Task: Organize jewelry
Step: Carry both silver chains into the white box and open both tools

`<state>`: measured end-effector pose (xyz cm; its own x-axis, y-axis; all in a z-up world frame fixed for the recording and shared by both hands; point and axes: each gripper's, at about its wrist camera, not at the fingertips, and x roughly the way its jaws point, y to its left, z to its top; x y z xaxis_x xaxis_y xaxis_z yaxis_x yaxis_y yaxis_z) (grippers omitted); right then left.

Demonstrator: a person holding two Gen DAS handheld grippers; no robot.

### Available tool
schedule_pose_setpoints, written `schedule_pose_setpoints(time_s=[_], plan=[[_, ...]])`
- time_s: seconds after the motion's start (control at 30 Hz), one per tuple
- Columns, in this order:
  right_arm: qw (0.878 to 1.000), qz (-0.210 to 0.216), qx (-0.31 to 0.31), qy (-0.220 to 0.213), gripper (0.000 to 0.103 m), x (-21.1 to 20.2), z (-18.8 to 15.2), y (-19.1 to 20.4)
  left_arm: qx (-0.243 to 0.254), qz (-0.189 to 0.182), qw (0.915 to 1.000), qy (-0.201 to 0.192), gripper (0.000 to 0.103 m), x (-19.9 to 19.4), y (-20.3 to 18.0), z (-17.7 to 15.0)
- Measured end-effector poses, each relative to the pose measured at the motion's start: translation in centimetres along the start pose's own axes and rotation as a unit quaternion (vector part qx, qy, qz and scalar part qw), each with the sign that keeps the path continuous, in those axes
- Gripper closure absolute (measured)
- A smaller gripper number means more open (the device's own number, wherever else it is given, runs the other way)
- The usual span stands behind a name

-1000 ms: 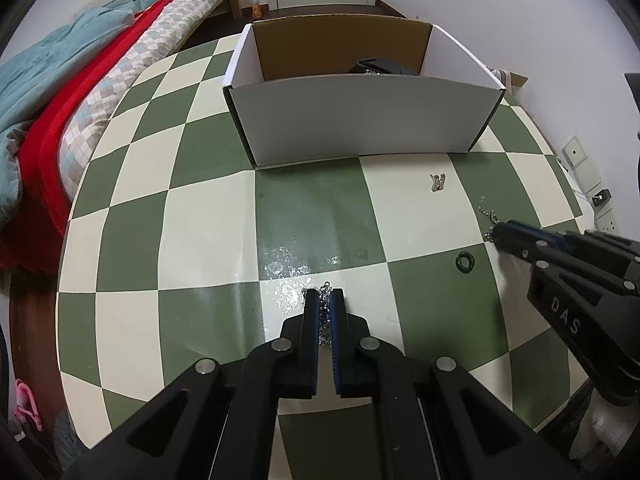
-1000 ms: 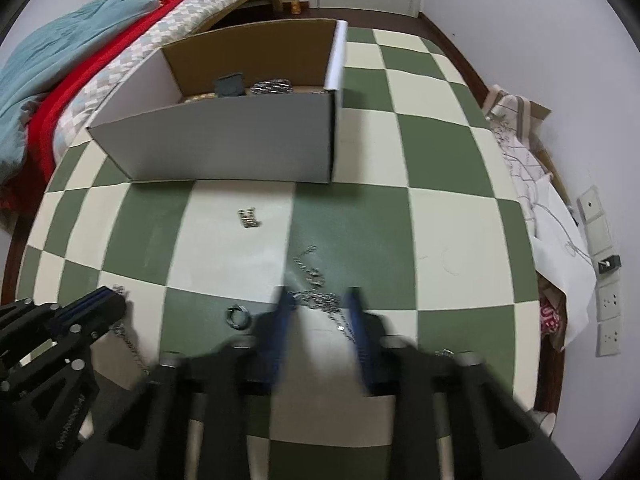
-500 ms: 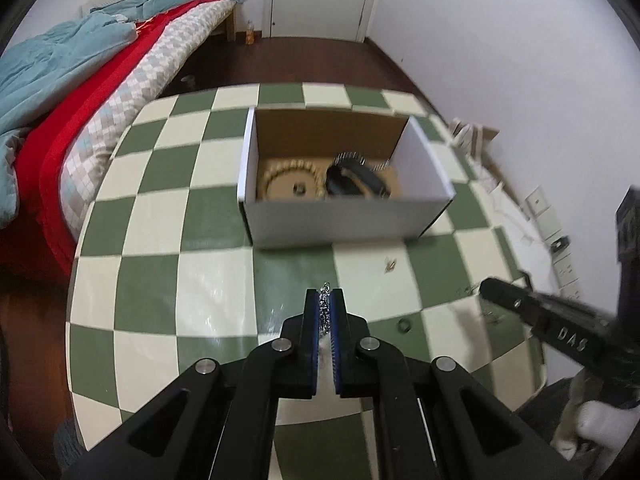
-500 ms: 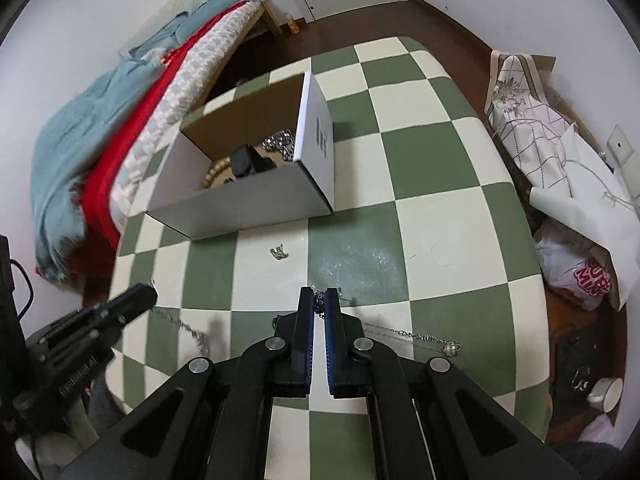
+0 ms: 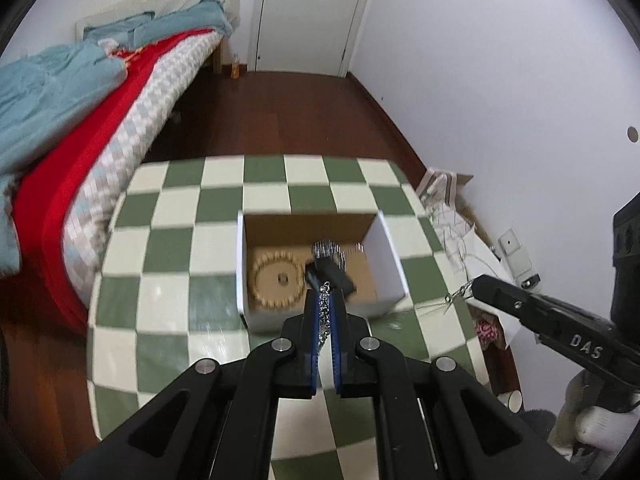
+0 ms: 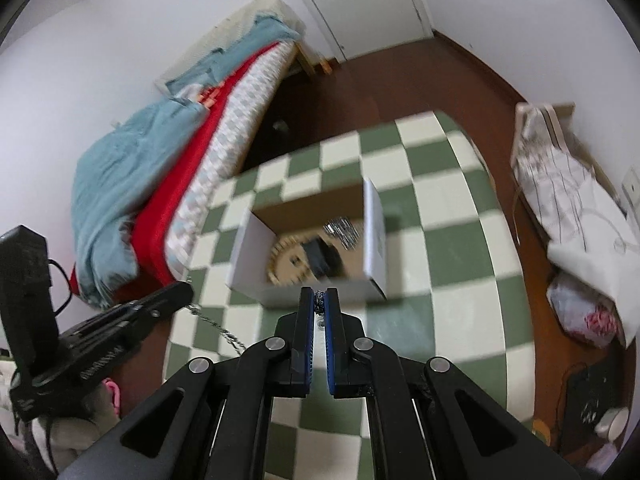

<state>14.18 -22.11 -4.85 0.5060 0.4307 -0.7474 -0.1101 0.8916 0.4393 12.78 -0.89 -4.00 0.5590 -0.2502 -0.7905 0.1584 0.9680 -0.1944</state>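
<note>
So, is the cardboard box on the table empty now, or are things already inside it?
Not empty. The box holds a wooden bead bracelet, a black item and a silvery piece.

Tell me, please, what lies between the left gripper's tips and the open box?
Only checkered tabletop. In the left wrist view the left gripper, shut on a silver chain, hangs high above it, just short of the box.

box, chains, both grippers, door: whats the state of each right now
left gripper: shut on a silver chain, raised above the table
right gripper: shut on a thin chain
cardboard box: open-topped, upright on the table
beaded bracelet: lying flat in the box
black item: in the box, blurred
door: closed
</note>
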Motion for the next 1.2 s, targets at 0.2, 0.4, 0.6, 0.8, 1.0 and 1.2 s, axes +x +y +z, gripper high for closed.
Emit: schedule_pose_setpoints(time_s=[0.2,0.4,0.6,0.8,1.0,1.2], plan=[[1.0,-0.001,-0.019,-0.02,0.098,-0.3,4.6,2.1,-0.004,-0.003,0.9999,-0.011,0.1,0.5,0.8,4.6],[1.0,-0.01,-0.018,0.001,0.098,2.5,7.1,2.4,-0.004,0.007,0.9999,0.012,0.1,3.5,1.9,7.5],[0.999,-0.029,-0.017,0.043,0.098,6.9,7.5,1.9,-0.001,0.018,0.9986,0.05,0.1,7.4,2.5,8.2],[0.994,-0.055,-0.026,0.093,0.098,10.7,7.2,1.0,0.0,0.017,0.9968,0.079,0.099,10.0,2.8,8.8],[0.986,-0.084,-0.023,0.143,0.097,13.0,6.6,0.1,-0.022,0.044,0.9957,0.078,0.094,10.6,3.7,9.9],[0.981,-0.127,-0.034,0.145,0.04,13.3,6.3,-0.3,-0.029,0.091,0.9946,0.041,0.014,9.2,4.8,9.6]])
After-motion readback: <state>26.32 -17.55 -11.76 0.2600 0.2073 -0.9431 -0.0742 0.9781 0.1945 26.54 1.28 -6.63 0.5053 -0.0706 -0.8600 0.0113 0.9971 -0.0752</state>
